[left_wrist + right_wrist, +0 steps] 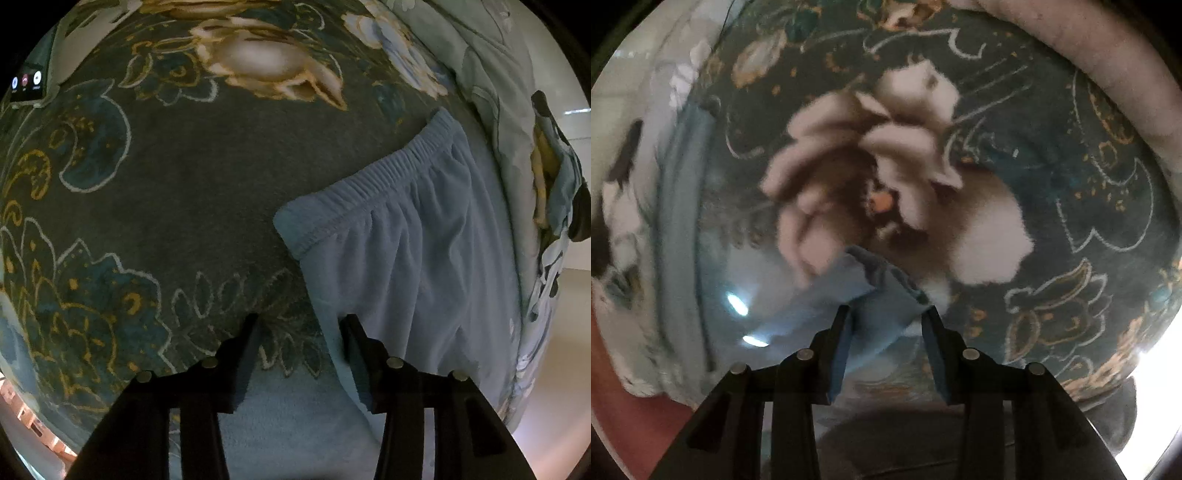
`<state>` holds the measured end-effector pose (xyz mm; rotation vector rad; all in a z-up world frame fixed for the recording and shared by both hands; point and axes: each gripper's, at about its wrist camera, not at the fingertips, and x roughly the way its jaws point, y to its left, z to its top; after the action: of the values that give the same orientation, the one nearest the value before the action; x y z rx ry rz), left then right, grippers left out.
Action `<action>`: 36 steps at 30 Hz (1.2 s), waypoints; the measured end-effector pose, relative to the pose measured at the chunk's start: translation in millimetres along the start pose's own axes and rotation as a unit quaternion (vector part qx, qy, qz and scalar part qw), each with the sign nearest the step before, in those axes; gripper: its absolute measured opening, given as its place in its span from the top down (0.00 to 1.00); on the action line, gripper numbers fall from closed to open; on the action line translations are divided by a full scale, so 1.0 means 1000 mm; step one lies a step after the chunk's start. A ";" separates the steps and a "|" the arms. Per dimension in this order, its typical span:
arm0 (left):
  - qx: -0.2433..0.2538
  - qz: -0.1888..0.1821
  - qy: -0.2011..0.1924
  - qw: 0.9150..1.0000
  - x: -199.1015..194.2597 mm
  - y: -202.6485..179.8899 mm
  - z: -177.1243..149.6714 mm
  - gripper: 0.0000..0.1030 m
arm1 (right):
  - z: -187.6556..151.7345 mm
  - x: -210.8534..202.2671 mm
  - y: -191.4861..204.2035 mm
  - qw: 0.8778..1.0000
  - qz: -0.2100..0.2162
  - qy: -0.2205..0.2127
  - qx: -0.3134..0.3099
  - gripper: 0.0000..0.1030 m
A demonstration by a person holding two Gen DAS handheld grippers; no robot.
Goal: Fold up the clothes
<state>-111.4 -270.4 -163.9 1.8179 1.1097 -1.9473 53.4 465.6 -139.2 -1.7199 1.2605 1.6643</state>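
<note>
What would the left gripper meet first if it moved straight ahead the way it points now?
Probably the dark floral blanket, just beside the blue shorts. The left gripper is open over the shorts' edge; depth is unclear.

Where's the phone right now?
In the left wrist view the phone lies at the far upper left on the floral blanket, screen lit, well away from the light blue shorts on the right.
</note>
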 end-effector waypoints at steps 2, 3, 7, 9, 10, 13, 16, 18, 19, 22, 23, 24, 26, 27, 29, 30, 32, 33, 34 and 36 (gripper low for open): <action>0.004 0.000 0.001 1.000 0.000 -0.001 0.000 0.50 | -0.005 0.000 -0.003 1.000 -0.014 0.005 -0.016 0.62; 0.006 0.000 0.001 1.000 0.000 -0.002 0.001 0.50 | -0.007 0.000 -0.006 0.999 -0.021 0.007 -0.023 0.62; 0.010 -0.008 0.003 1.000 0.000 -0.001 0.001 0.50 | -0.016 -0.004 -0.021 0.997 -0.051 0.019 -0.045 0.62; 0.012 -0.011 0.005 1.000 -0.001 -0.001 0.002 0.50 | -0.019 -0.010 -0.030 0.998 -0.044 0.016 -0.038 0.61; 0.012 -0.012 0.005 1.000 -0.001 -0.001 0.002 0.50 | -0.021 -0.014 -0.034 0.999 -0.036 0.013 -0.032 0.61; 0.014 -0.011 0.007 1.000 0.000 -0.002 0.003 0.50 | -0.024 -0.026 -0.031 0.999 0.028 -0.001 -0.019 0.61; 0.021 -0.002 0.009 1.000 0.001 -0.007 0.005 0.50 | -0.024 -0.032 -0.011 0.998 0.057 -0.014 -0.028 0.61; 0.025 0.005 0.011 1.000 0.001 -0.010 0.006 0.50 | -0.024 -0.029 0.013 0.995 0.086 -0.015 -0.052 0.61; 0.028 0.008 0.012 1.000 0.001 -0.011 0.006 0.49 | -0.024 -0.028 0.025 0.993 0.100 -0.016 -0.064 0.61; 0.031 0.011 0.015 0.999 0.002 -0.013 0.007 0.48 | -0.025 -0.017 0.058 0.986 0.134 -0.004 -0.097 0.61; 0.031 0.010 0.015 0.999 0.002 -0.014 0.007 0.48 | -0.026 -0.008 0.066 0.985 0.138 0.009 -0.106 0.61; 0.032 0.010 0.015 0.999 0.003 -0.014 0.007 0.48 | -0.027 0.002 0.074 0.983 0.142 0.022 -0.115 0.61; 0.033 0.007 0.017 0.999 0.002 -0.014 0.007 0.47 | -0.030 0.030 0.092 0.982 0.135 0.046 -0.124 0.61; 0.033 0.005 0.018 0.999 0.002 -0.014 0.008 0.47 | -0.033 0.032 0.091 0.982 0.126 0.050 -0.130 0.61; 0.035 0.000 0.019 0.999 0.002 -0.013 0.009 0.47 | -0.038 0.036 0.090 0.982 0.110 0.058 -0.142 0.61; 0.035 -0.002 0.020 0.999 0.002 -0.013 0.009 0.47 | -0.041 0.038 0.089 0.982 0.101 0.062 -0.148 0.61; 0.037 -0.006 0.022 0.999 0.002 -0.012 0.011 0.47 | -0.043 0.035 0.074 0.984 0.084 0.063 -0.146 0.61; 0.037 -0.009 0.023 0.999 0.002 -0.012 0.011 0.47 | -0.044 0.034 0.066 0.985 0.076 0.063 -0.144 0.61; 0.038 -0.011 0.024 0.999 0.002 -0.012 0.012 0.47 | -0.045 0.032 0.058 0.985 0.067 0.063 -0.143 0.61; 0.040 -0.012 0.026 0.999 0.002 -0.012 0.012 0.47 | -0.044 0.028 0.031 0.989 0.057 0.058 -0.124 0.61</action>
<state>-128.4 -270.0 -162.5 1.9154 1.0880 -1.9959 48.4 406.0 -148.5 -1.9477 1.2700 1.8783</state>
